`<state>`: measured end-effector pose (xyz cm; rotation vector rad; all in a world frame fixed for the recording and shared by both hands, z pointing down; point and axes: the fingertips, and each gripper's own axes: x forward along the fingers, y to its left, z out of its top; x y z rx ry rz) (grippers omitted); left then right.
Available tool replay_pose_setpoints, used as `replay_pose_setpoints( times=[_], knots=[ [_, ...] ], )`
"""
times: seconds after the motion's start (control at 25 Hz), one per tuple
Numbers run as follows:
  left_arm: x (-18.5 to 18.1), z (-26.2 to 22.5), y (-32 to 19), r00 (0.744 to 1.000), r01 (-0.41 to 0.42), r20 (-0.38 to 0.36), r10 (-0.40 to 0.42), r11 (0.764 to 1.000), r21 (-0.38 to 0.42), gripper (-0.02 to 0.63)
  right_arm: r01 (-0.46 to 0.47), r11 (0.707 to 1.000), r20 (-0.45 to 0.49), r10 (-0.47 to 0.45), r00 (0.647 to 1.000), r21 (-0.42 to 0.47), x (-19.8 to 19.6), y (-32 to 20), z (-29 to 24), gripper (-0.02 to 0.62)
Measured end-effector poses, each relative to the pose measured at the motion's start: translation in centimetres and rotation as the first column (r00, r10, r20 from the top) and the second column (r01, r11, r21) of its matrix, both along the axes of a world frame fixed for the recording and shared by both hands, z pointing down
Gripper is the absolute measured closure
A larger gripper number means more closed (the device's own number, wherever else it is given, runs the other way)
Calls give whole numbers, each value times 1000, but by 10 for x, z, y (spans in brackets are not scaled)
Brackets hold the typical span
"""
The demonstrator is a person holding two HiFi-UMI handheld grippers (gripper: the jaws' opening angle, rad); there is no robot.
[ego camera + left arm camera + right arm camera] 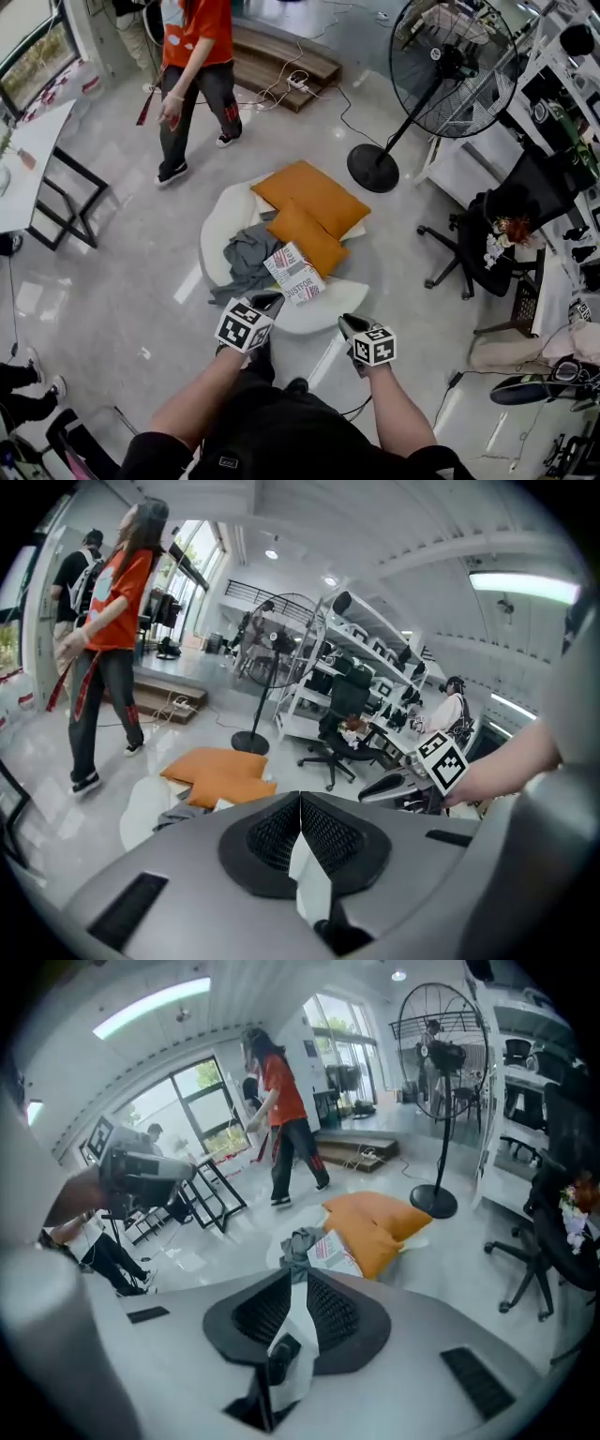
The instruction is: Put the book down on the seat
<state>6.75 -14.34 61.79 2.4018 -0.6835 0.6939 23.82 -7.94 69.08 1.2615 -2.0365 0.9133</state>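
Now flat rect. book [293,273] lies on round wht seat [225,217].

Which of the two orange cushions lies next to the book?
The nearer orange cushion, right beside the book; the farther cushion lies behind it.

So the book [293,272] is down on the seat [317,315], a low, round, off-white one. White cover with red and dark print, lying flat-ish and a bit askew, just ahead of the left gripper [267,302], not touching it.
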Motion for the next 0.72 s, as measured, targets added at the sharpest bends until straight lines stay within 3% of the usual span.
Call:
replay_pose_setpoints(
  times=[0.2, 0.32, 0.48, 0.72],
  knots=[
    [14, -36, 36, 996, 90, -29, -89, 996, 23, 603, 8, 991, 39, -13, 999, 136, 9, 47, -59, 531],
    [32, -61, 69, 998, 59, -36, -57, 996, 71, 603, -4, 986, 56, -5, 998, 164, 16, 94, -80, 534],
    [43, -87, 109, 999, 31, -34, -27, 990, 141, 602, -71, 976, 148, 41, 988, 204, 25, 138, -107, 536],
    [48, -134, 149, 997, 53, -66, -38, 969, 240, 601, -60, 943, 242, -22, 970, 327, 21, 165, -160, 555]
  ],
)
